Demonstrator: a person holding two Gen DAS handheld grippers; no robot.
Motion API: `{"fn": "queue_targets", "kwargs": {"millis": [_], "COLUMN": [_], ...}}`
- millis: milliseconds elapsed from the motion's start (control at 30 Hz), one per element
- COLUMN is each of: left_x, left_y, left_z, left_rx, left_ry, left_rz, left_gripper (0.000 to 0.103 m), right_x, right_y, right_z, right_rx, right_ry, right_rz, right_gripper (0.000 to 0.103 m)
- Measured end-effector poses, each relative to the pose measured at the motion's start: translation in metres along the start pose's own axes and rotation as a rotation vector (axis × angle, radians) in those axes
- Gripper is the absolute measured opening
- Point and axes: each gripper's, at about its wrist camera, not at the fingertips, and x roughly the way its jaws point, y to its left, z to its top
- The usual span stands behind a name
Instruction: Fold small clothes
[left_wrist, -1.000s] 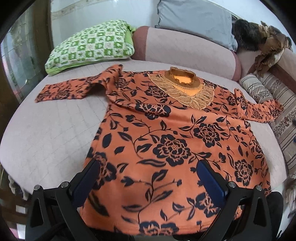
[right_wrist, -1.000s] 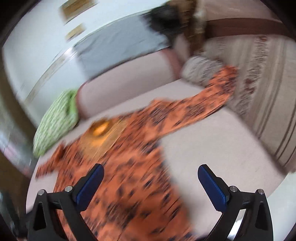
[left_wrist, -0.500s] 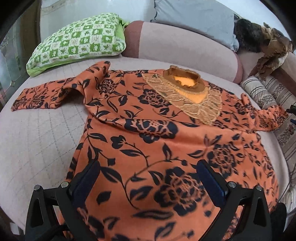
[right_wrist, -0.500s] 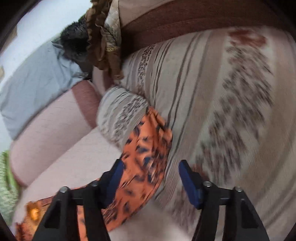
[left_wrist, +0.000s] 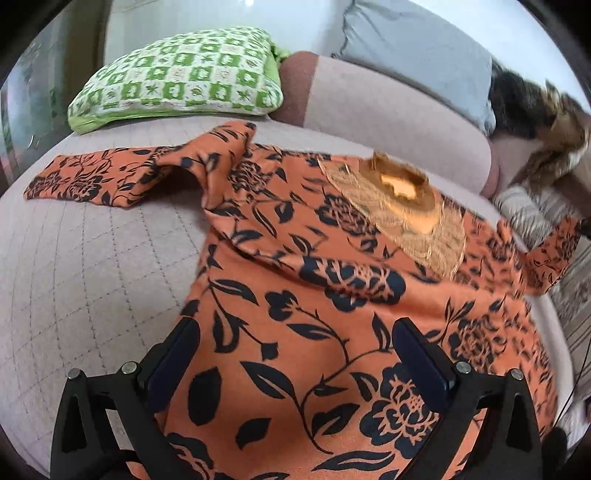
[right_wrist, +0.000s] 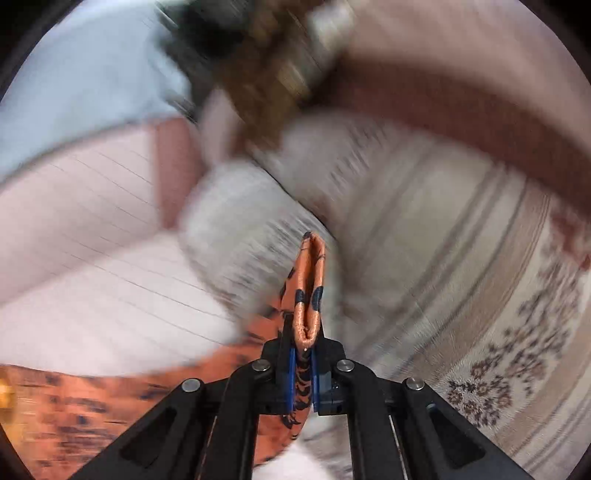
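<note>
An orange top with dark blue flowers (left_wrist: 332, 295) lies spread face up on the pinkish quilted bed (left_wrist: 85, 266), its lace collar (left_wrist: 402, 199) toward the pillows. One sleeve (left_wrist: 103, 177) stretches out to the left. My left gripper (left_wrist: 295, 354) hovers open over the lower body of the top, nothing between its fingers. In the right wrist view my right gripper (right_wrist: 303, 369) is shut on the cuff of the other sleeve (right_wrist: 310, 288), which stands up pinched between the blue pads. That sleeve's end (left_wrist: 550, 251) shows lifted at the right of the left wrist view.
A green checked pillow (left_wrist: 184, 81) and a grey pillow (left_wrist: 417, 55) lie at the head of the bed by a pink bolster (left_wrist: 388, 125). A striped blanket (right_wrist: 461, 258) and a brown furry item (left_wrist: 546, 129) sit on the right side.
My right gripper swung right to the sleeve cuff and closed on it. My left gripper moved lower and closer over the top, staying open.
</note>
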Motion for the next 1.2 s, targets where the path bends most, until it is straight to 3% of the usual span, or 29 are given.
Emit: {"fn": "queue_targets", "kwargs": {"millis": [167,300,433,533,600,667,700,733,800,867,1033,1133,1200], "left_x": [-0.013,-0.024,-0.027,-0.028,-0.027,-0.026,-0.024,-0.024,-0.024,-0.024,-0.023,-0.026,-0.024], "left_y": [0.010,0.019,0.031,0.037,0.038,0.037,0.036,0.034,0.033,0.031,0.026,0.019,0.010], "left_z": [0.002,0.005,0.009,0.010,0.010,0.010,0.010,0.010,0.010,0.010,0.009,0.014,0.026], "left_rx": [-0.043,-0.071,-0.112,-0.140,-0.143,-0.137,-0.128,-0.119,-0.110,-0.108,-0.089,-0.102,-0.104], "left_ry": [-0.037,-0.070,-0.072,-0.076,-0.075,-0.072,-0.070,-0.070,-0.075,-0.078,-0.070,-0.067,-0.050], "left_rz": [-0.036,-0.051,-0.072,-0.077,-0.079,-0.076,-0.072,-0.067,-0.064,-0.066,-0.065,-0.073,-0.102], "left_gripper": [0.103,0.103,0.103,0.103,0.103,0.103,0.103,0.103,0.103,0.103,0.103,0.103,0.103], "right_x": [-0.145,-0.221,-0.242,-0.219,-0.196,-0.168,-0.150,-0.132,-0.119,-0.119,-0.091,-0.054,-0.022], "right_y": [0.091,0.178,0.269,0.325,0.376,0.404,0.413,0.410,0.393,0.360,0.267,0.216,0.195], "right_z": [0.015,-0.003,-0.045,-0.084,-0.128,-0.162,-0.179,-0.187,-0.197,-0.201,-0.171,-0.171,-0.179], "right_rx": [-0.061,-0.100,-0.117,-0.108,-0.205,-0.247,-0.259,-0.245,-0.206,-0.207,-0.088,0.014,0.100], "right_ry": [-0.180,-0.226,-0.175,-0.090,0.012,0.127,0.190,0.237,0.286,0.268,0.245,0.291,0.370], "right_rz": [0.324,0.560,0.735,0.842,0.869,0.893,0.862,0.844,0.861,0.832,0.800,0.780,0.774], "right_gripper": [0.006,0.006,0.006,0.010,0.011,0.037,0.078,0.087,0.087,0.087,0.087,0.087,0.087]}}
